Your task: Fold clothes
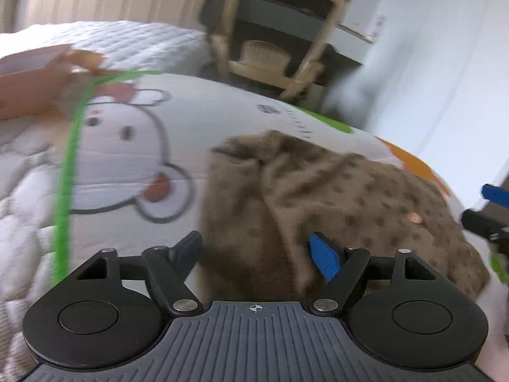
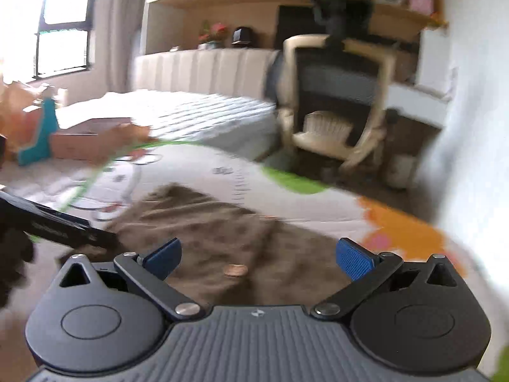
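Observation:
A fuzzy brown garment with darker spots (image 1: 350, 197) (image 2: 206, 222) lies rumpled on a white cartoon-print quilt (image 1: 127, 133) (image 2: 318, 210). My left gripper (image 1: 256, 253) stands wide at the garment's near left part, with a raised fold of cloth between its fingers; the pads do not visibly press it. It shows as a dark bar at the left in the right wrist view (image 2: 63, 229). My right gripper (image 2: 259, 256) is open above the garment's near edge, nothing gripped, and shows at the right edge in the left wrist view (image 1: 490, 203). A small copper-coloured disc (image 2: 235, 270) (image 1: 413, 218) sits on the cloth.
A cardboard box (image 1: 25, 86) (image 2: 89, 140) rests on the quilt at the far left. Behind it lies a white quilted mattress (image 1: 127, 41) (image 2: 191, 111). A cream wooden chair (image 1: 270, 54) (image 2: 334, 111) stands past the bed's far edge, before a desk. A white wall is at right.

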`<state>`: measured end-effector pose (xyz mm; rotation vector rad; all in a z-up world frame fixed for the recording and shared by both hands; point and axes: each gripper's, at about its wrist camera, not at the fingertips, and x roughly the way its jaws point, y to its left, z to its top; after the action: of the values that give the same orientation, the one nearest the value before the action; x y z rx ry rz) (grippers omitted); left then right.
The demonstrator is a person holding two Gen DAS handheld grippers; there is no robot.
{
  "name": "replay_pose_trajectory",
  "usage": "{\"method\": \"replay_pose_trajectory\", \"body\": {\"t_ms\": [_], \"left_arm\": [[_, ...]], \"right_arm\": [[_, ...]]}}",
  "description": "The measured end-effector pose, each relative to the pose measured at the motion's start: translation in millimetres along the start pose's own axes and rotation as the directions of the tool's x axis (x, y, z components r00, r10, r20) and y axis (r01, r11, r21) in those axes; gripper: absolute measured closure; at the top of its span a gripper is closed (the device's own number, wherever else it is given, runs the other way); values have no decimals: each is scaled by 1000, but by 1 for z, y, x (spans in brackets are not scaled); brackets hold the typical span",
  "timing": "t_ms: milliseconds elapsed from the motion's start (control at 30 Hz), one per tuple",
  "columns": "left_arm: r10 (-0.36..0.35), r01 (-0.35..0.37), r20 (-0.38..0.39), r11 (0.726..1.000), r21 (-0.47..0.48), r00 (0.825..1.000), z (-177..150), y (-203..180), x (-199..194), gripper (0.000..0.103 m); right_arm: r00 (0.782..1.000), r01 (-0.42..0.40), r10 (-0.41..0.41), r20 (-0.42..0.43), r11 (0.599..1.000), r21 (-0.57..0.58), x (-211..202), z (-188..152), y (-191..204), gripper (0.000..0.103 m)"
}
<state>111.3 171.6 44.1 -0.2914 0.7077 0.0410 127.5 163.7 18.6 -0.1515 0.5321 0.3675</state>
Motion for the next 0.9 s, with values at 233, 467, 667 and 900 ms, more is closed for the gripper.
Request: {"method": "replay_pose_trajectory", "body": {"t_ms": [233, 467, 667, 900], "left_arm": [[18, -17, -9, 999, 49, 1000, -6, 2, 0, 19], [-37, 37, -2, 996, 82, 999, -6, -8, 4, 42], [-261, 249, -67, 958, -144, 963, 27, 10, 7, 74], [-324, 303, -111, 937, -173, 939, 45, -4, 15, 77]], "right_arm": [[989, 3, -10, -145, 999, -48, 37, -35, 19, 0], [996, 32, -41, -79, 993, -116, 15, -30, 35, 0], [998, -65, 58, -39, 974, -217, 10, -20, 81, 9], [986, -124, 96, -137, 969, -212, 67, -7, 126, 15]]}}
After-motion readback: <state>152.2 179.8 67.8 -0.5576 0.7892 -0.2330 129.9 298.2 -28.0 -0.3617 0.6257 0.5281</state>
